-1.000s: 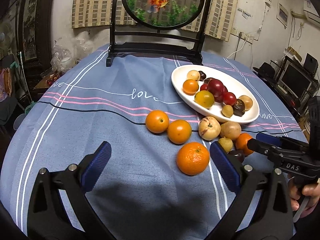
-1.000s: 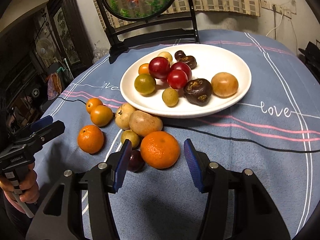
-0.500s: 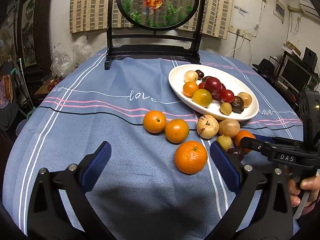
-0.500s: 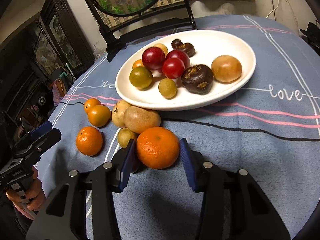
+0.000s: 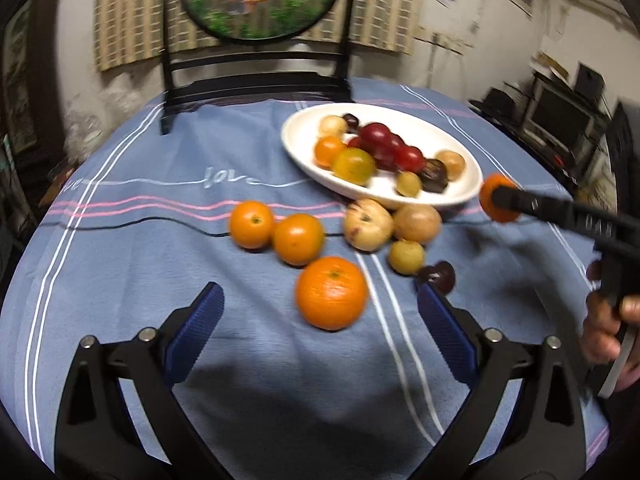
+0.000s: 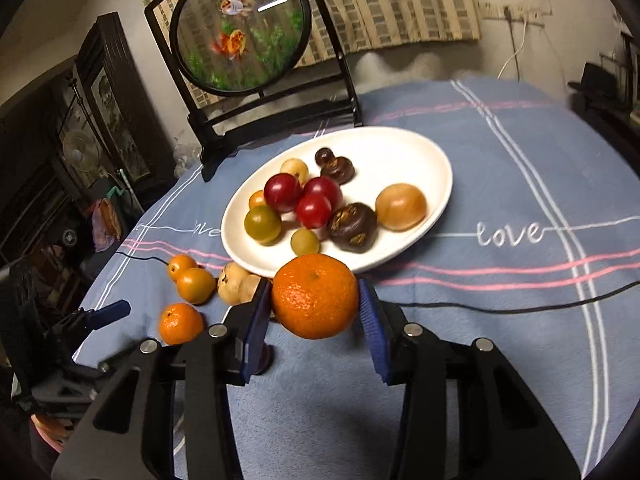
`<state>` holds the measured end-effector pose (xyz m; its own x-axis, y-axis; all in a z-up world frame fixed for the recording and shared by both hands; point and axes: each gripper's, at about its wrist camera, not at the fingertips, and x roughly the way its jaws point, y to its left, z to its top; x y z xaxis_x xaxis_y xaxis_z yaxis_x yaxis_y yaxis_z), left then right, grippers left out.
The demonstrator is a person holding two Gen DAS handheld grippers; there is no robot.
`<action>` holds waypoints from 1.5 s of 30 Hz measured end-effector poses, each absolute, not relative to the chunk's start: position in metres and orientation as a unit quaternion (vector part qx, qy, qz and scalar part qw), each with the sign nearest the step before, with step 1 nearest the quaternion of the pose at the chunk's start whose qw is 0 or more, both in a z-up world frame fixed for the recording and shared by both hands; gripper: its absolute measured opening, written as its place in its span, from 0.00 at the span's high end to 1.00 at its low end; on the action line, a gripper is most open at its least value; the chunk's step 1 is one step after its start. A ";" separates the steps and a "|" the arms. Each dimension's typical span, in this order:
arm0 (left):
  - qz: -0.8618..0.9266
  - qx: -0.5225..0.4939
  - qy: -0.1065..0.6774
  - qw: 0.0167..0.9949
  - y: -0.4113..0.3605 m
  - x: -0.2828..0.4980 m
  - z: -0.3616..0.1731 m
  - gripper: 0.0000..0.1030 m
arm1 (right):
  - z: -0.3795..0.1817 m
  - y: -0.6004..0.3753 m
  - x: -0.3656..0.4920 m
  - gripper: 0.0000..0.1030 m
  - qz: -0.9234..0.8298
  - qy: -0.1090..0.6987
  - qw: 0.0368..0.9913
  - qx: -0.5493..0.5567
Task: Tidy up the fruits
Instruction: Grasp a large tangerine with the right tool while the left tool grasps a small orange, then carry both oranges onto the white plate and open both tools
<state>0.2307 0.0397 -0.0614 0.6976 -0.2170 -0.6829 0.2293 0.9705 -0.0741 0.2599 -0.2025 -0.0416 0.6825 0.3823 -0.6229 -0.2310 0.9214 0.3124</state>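
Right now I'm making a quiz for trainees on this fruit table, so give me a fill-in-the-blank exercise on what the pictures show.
1. The right hand-held gripper is shut on an ____.
2. The white plate holds ____ red fruits.
3. The left hand-held gripper holds ____.
4. The word on the blue cloth reads ____.

Missing words: orange; three; nothing; love

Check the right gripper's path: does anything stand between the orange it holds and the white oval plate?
Nothing visible does. The right gripper holds the round orange clear of the blue cloth, just short of the white oval plate's near rim. The near part is crowded with fruit; the far right part of the plate is bare.
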 end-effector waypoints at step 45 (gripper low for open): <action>-0.173 -0.032 0.391 0.904 0.035 0.253 -0.056 0.56 | -0.034 -0.203 0.269 0.57 0.165 0.338 0.921 0.101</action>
<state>0.2529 0.0347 -0.0556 0.6349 -0.3370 -0.6952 0.2876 0.9383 -0.1922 0.2690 -0.2029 -0.0335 0.7171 0.3712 -0.5899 -0.2353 0.9256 0.2965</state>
